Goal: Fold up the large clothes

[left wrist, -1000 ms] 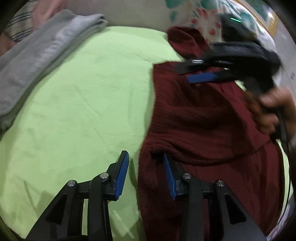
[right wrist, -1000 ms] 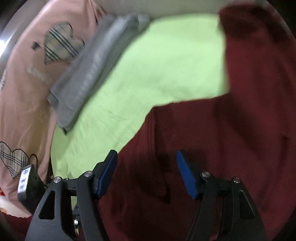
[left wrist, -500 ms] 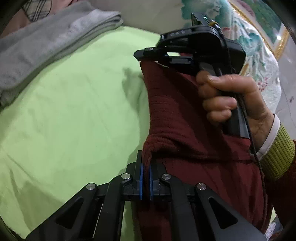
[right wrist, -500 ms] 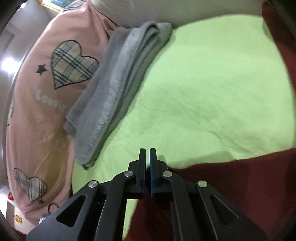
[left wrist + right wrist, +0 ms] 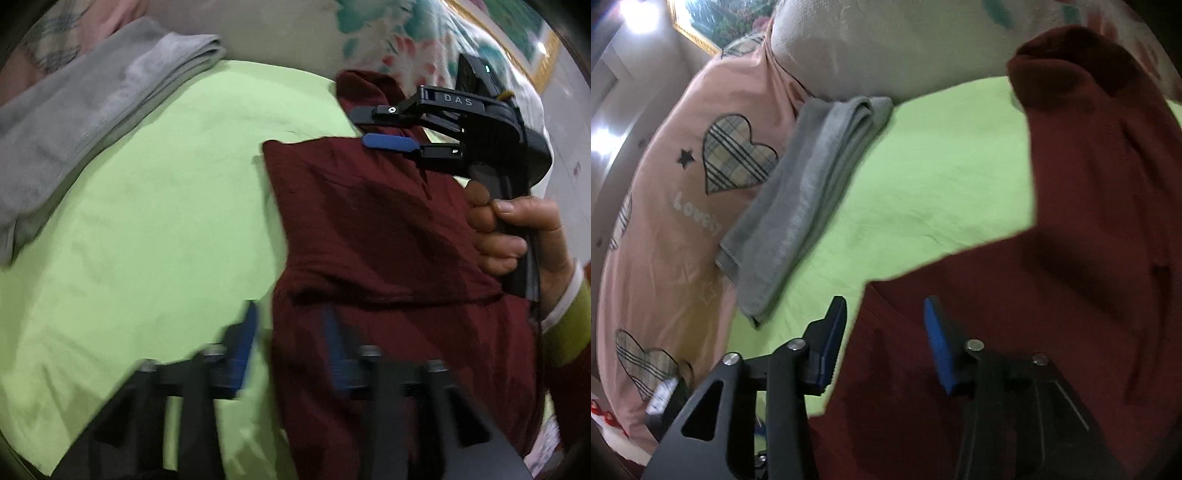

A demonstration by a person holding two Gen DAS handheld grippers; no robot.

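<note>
A dark red knit garment (image 5: 376,236) lies folded on the right part of a light green sheet (image 5: 155,206); it also shows in the right wrist view (image 5: 1052,295). My left gripper (image 5: 291,347) is open and blurred, its jaws straddling the garment's near left edge. My right gripper (image 5: 886,339) is open over the garment's edge. It also shows in the left wrist view (image 5: 373,125), held by a hand at the garment's far corner.
A folded grey towel (image 5: 809,199) lies at the sheet's left edge, also in the left wrist view (image 5: 77,133). A pink quilt with plaid hearts (image 5: 679,192) and a white floral pillow (image 5: 886,48) lie beyond. A small black device (image 5: 665,402) sits at lower left.
Both grippers were shut on the garment's edge half a second ago and have now opened and let it go. The garment lies flat again.
</note>
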